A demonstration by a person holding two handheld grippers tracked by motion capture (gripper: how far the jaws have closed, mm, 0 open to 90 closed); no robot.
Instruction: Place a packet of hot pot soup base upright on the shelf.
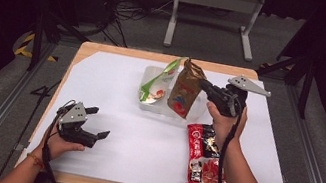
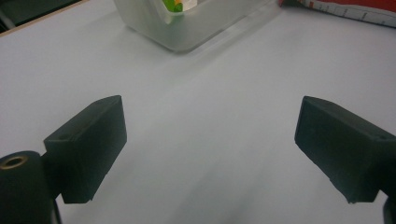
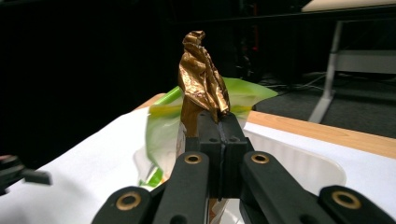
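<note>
Right gripper point(image 1: 204, 85) pinches a brown snack bag point(image 1: 184, 94) above the tray point(image 1: 150, 71); left gripper point(image 1: 98, 123), at eight o'clock, rests open-jawed.

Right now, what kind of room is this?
Probably a lab or recording studio, not a kitchen. A white-covered table stands among dark walls, with loose cables on the grey floor, and a hand-held gripper is lifting a brown snack bag.

Light falls from above onto the white sheet point(image 1: 115, 93), which glows bright while the floor and room around my table sink into near black. Under my left jaws the sheet looks washed out and soft, with faint grey shadows. My right view is dim and grainy; the gold bag point(image 3: 201, 79) glints.
</note>
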